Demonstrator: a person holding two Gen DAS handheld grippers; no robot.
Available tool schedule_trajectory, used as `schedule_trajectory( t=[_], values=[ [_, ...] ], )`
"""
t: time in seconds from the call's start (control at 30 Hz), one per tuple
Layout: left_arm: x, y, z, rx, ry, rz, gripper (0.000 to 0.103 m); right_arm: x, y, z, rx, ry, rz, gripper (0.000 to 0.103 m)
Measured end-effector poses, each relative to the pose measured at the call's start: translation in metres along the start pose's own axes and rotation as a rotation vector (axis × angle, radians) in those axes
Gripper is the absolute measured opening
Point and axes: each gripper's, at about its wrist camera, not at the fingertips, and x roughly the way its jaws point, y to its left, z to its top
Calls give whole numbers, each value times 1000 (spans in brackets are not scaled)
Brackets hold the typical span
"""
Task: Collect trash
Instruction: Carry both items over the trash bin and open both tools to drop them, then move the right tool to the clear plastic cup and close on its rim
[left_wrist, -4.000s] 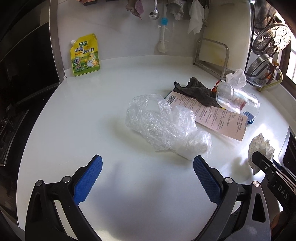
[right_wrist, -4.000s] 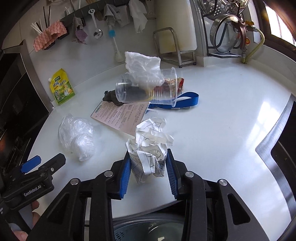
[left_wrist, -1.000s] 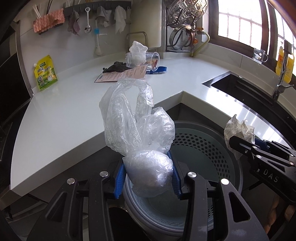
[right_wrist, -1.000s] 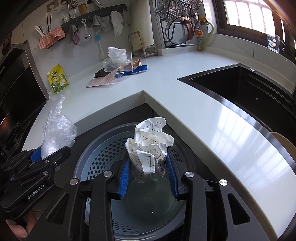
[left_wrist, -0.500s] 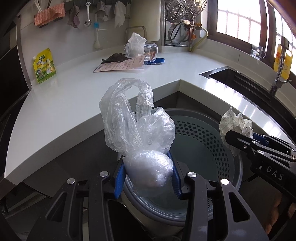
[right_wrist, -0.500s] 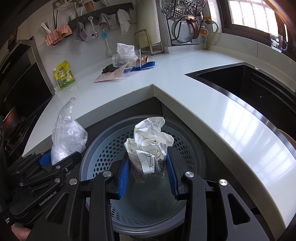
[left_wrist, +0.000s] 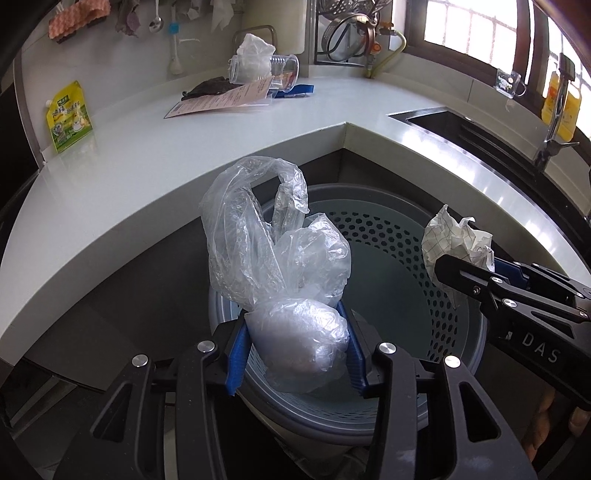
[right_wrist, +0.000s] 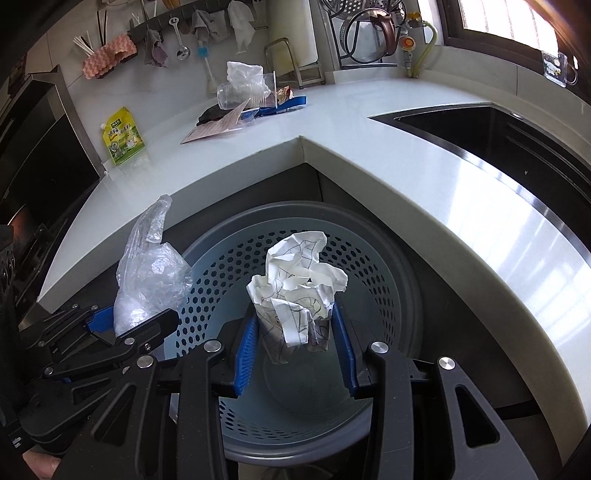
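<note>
I've got the clear plastic bag (left_wrist: 288, 280) wadded between my left gripper (left_wrist: 295, 347) pads, its loose top standing up above the blue fingers (left_wrist: 236, 354), and those jaws have just been easing apart a touch, though the bag still sits between them and looks pressed on both sides. It hangs right over the near rim of the grey perforated bin (left_wrist: 436, 295), which stands on the floor in the inner corner of the white counter (left_wrist: 122, 177). Over on my right gripper (right_wrist: 295, 350), the crumpled white paper (right_wrist: 295, 291) with dark lines on it is clamped between the blue pads, held above the middle of the bin's open mouth (right_wrist: 369, 273); I can see down to its pale bottom beneath the paper. From the right wrist view the left gripper (right_wrist: 122, 325) shows at the left edge of the bin with the bag (right_wrist: 147, 280) poking up from it; from the left wrist view the right gripper (left_wrist: 476, 273) comes in from the right with the paper (left_wrist: 450, 236) at its tip. Farther back on the counter lie a pinkish printed sheet (left_wrist: 225, 99), a dark cloth (left_wrist: 207, 88), a clear cup on its side (left_wrist: 266, 66) and a blue strap (left_wrist: 295, 90), with a yellow-green pouch (left_wrist: 68, 116) leaning at the wall and a dark sink (right_wrist: 498, 129) off to the right.
</note>
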Motion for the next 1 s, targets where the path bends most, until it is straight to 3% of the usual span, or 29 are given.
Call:
schedule_trajectory(
  t=[0.13, 0.3, 0.4, 0.83, 1.0],
  values=[
    [-2, 0, 1, 1, -11, 19, 49, -2, -1, 1, 2, -9, -6, 43],
    [-5, 2, 1, -9, -18, 21, 64, -8, -3, 1, 9, -33, -13, 63],
    [-7, 4, 1, -19, -25, 25, 72, -9, -5, 2, 11, -36, -20, 64],
    [-6, 7, -1, -30, -18, 40, 75, -6, -9, 0, 21, -31, -19, 64],
    [-7, 11, 1, -44, -19, 42, 83, -4, -10, -1, 26, -30, -15, 64]
  ],
)
